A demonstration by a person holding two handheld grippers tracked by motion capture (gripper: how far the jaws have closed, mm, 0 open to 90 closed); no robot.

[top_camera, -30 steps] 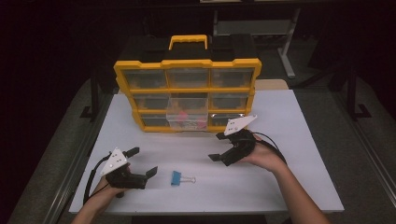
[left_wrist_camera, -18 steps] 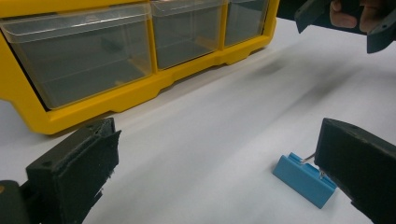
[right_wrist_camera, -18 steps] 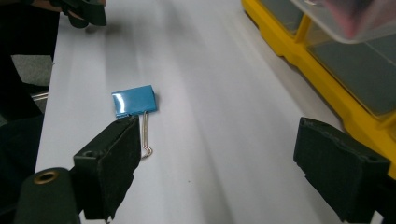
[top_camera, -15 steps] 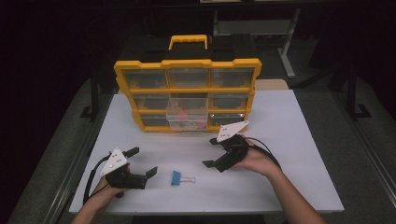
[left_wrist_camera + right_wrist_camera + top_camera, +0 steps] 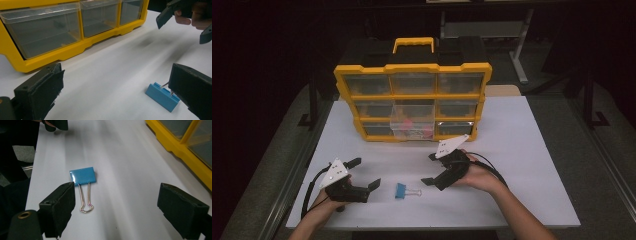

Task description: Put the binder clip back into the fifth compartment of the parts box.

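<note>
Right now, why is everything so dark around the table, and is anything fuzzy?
High view: light falls on the white table, the room behind stays black. Left gripper view: the table has smeary grey streaks, the blue clip looks sharp. Right gripper view: the clip shines with glare, and the yellow box looks soft.
</note>
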